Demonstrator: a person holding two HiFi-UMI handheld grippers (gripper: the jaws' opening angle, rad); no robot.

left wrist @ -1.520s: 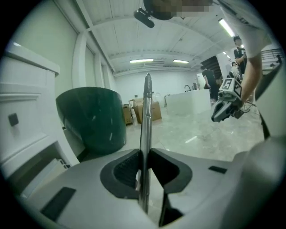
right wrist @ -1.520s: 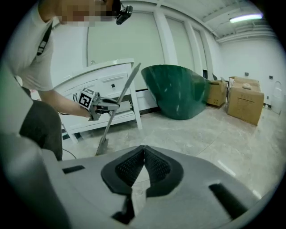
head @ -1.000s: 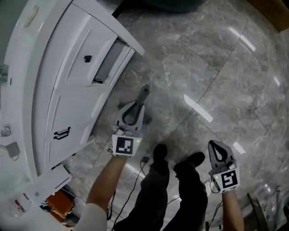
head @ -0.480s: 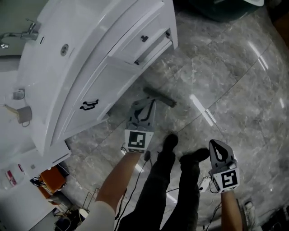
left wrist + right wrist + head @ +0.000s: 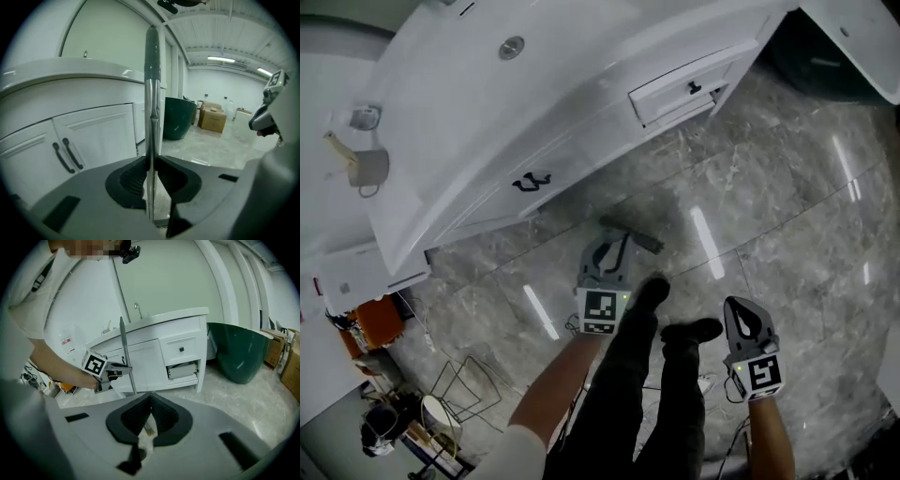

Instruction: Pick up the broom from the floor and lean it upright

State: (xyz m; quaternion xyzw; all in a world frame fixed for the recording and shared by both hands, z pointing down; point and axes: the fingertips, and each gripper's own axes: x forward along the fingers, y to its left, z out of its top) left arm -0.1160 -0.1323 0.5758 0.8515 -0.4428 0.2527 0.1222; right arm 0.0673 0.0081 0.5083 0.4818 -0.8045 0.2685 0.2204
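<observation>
Left gripper [image 5: 151,161]: jaws closed narrowly on the broom [image 5: 152,93], with the pads pressing its pale shaft from both sides. The shaft stands upright between them and rises to a dark green grip at its top. In the right gripper view I see the same shaft [image 5: 126,355] near vertical in front of the vanity [image 5: 154,352]. Its lower end is hidden behind my right gripper's body.

Right gripper [image 5: 150,399]: jaws drawn together, tips meeting, nothing held. It hangs well apart from the broom, beside the person's legs [image 5: 623,375].

Edges: the vanity's white front runs just beyond the left gripper. Its door handles [image 5: 530,181] face the gripper, and a drawer [image 5: 689,89] sits towards its far end. A dark green tub [image 5: 239,352] stands past that end, with cardboard boxes [image 5: 212,117] further back.

Open room: the grey marble floor [image 5: 787,234] stretches wide to the right of both grippers. To the lower left, cables and a wire frame [image 5: 464,380] crowd the floor.
</observation>
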